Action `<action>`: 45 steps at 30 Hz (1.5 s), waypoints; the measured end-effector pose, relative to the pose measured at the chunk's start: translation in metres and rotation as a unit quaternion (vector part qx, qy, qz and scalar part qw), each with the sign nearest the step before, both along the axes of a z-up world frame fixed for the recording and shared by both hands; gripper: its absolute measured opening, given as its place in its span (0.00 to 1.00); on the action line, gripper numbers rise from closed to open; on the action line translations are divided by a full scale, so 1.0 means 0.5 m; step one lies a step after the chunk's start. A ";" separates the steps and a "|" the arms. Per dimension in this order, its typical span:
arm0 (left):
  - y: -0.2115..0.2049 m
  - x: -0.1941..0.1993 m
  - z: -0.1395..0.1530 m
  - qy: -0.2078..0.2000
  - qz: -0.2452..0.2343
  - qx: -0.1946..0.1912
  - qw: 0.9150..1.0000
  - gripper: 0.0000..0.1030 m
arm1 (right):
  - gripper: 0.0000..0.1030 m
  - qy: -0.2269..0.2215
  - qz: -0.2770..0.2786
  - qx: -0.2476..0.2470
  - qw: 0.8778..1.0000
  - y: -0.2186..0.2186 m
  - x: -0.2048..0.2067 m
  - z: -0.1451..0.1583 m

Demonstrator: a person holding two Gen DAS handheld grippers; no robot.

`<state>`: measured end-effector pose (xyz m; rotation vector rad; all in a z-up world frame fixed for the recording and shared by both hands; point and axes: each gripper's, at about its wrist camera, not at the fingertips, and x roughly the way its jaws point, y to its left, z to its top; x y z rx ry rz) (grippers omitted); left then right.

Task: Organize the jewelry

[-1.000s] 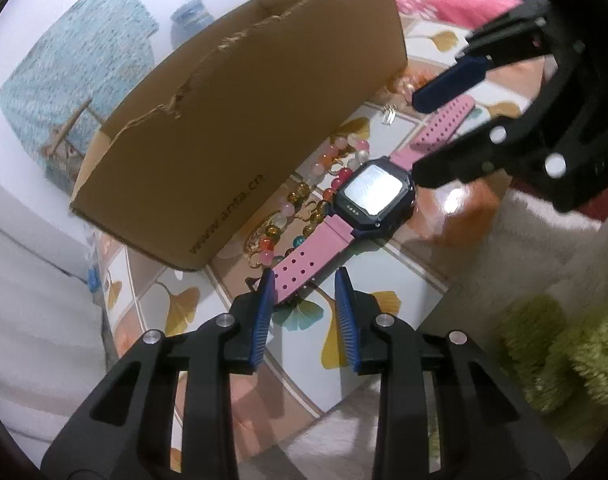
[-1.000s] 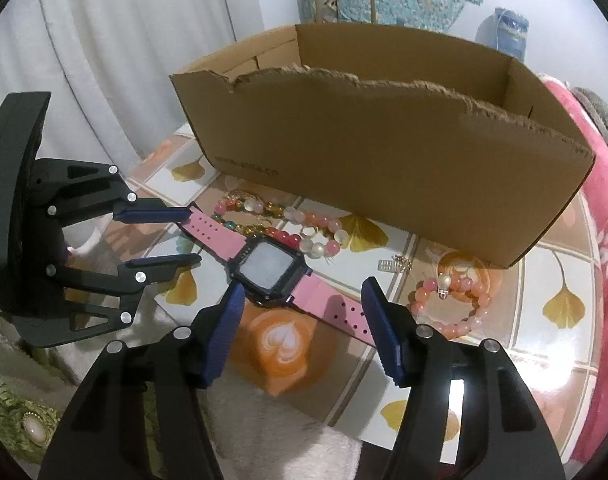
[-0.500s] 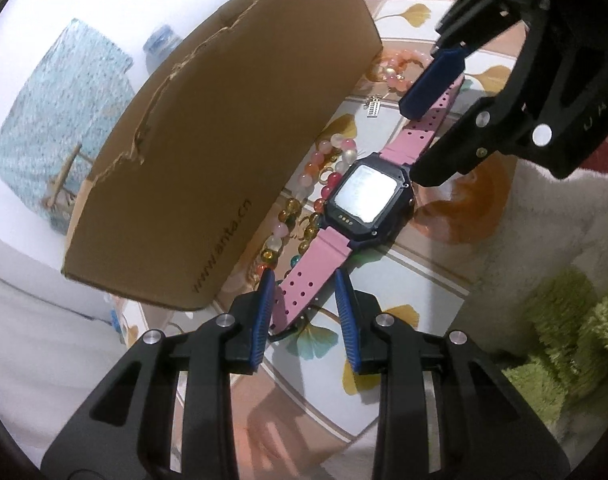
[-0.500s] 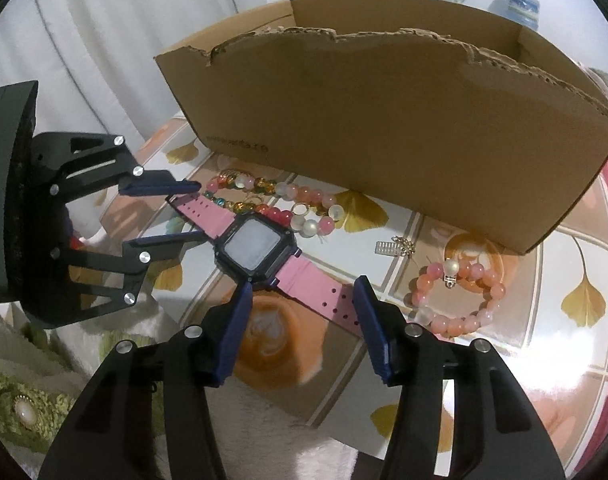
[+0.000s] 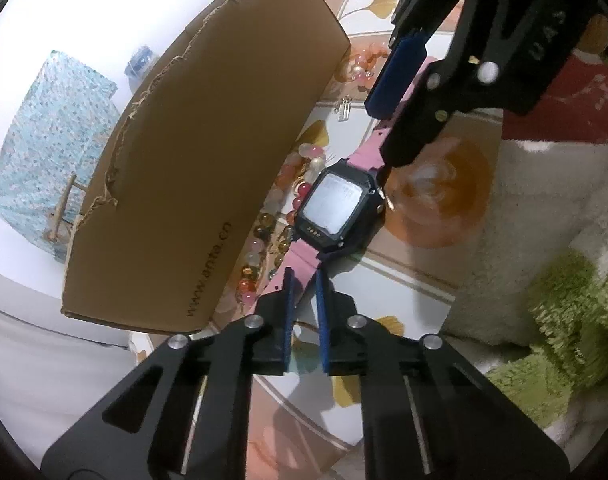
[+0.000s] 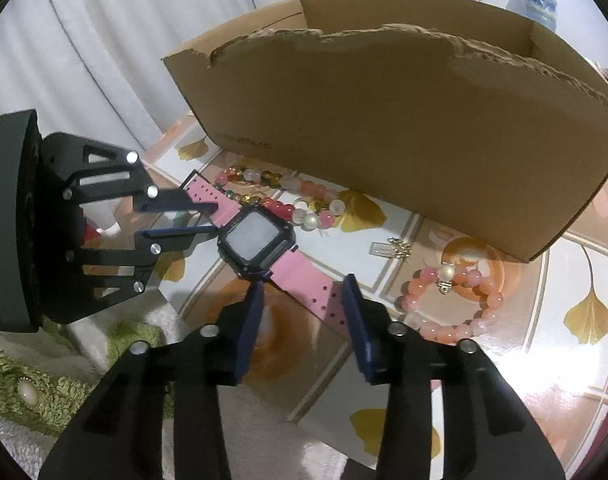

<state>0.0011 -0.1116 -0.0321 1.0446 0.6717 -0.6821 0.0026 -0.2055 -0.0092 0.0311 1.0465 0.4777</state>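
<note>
We have just been closing the left gripper (image 5: 304, 304) onto one pink perforated strap of the black-cased square watch (image 6: 256, 240) and the right gripper (image 6: 300, 320), not yet gripping, around the other, because the watch lies flat on the leaf-patterned tabletop (image 6: 563, 360) before the torn brown cardboard box (image 6: 383, 120), needing both ends supported.
</note>
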 end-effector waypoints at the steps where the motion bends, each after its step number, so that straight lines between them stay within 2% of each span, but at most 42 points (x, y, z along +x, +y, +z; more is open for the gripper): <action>1: -0.001 -0.003 0.003 0.003 0.002 -0.004 1.000 0.05 | 0.30 0.001 -0.002 0.003 1.000 -0.004 0.003 0.000; 4: -0.001 -0.010 0.014 0.005 0.007 -0.014 1.000 0.03 | 0.20 0.010 -0.011 0.019 1.000 -0.023 0.007 0.001; 7: 0.007 -0.017 0.024 0.020 0.018 -0.029 0.999 0.03 | 0.19 0.018 -0.013 0.033 0.999 -0.034 0.008 0.002; 10: 0.017 -0.026 0.035 0.044 0.033 -0.050 0.997 0.01 | 0.19 0.017 -0.003 0.024 1.000 -0.031 0.000 0.005; 13: 0.033 -0.033 0.062 0.088 0.046 -0.093 0.991 0.00 | 0.19 0.027 0.009 0.031 0.999 -0.028 -0.009 0.007; 17: 0.045 -0.040 0.086 0.120 0.058 -0.134 0.982 0.00 | 0.17 0.037 0.023 0.035 0.998 -0.021 -0.022 0.005; 22: 0.039 -0.048 0.080 0.096 0.058 -0.134 0.985 0.01 | 0.17 0.023 0.028 0.018 0.999 -0.009 -0.026 0.012; 23: 0.035 -0.051 0.077 0.089 0.053 -0.132 0.986 0.07 | 0.17 0.020 0.026 0.016 0.999 -0.011 -0.026 0.016; 24: 0.033 -0.053 0.074 0.080 0.048 -0.130 0.987 0.22 | 0.18 0.016 0.024 0.014 0.999 -0.010 -0.025 0.019; 26: 0.025 -0.040 0.079 0.066 0.039 -0.130 0.989 0.42 | 0.19 0.011 0.018 0.017 1.000 -0.013 -0.021 0.028; 27: 0.023 -0.039 0.078 0.060 0.032 -0.132 0.989 0.44 | 0.20 0.010 0.015 0.017 1.000 -0.013 -0.019 0.030; 29: 0.017 -0.033 0.076 0.064 0.022 -0.132 0.989 0.44 | 0.33 0.007 0.010 0.014 1.000 -0.014 -0.015 0.032; 30: 0.014 -0.028 0.071 0.069 0.019 -0.133 0.989 0.44 | 0.35 0.005 0.007 0.013 1.000 -0.014 -0.014 0.033; 40: 0.007 0.025 0.032 0.118 0.031 -0.143 0.982 0.44 | 0.38 0.023 0.000 0.018 1.000 0.000 0.004 0.010; 45: 0.007 0.034 0.029 0.128 0.029 -0.152 0.980 0.44 | 0.38 0.028 0.005 0.021 0.999 0.003 0.010 0.005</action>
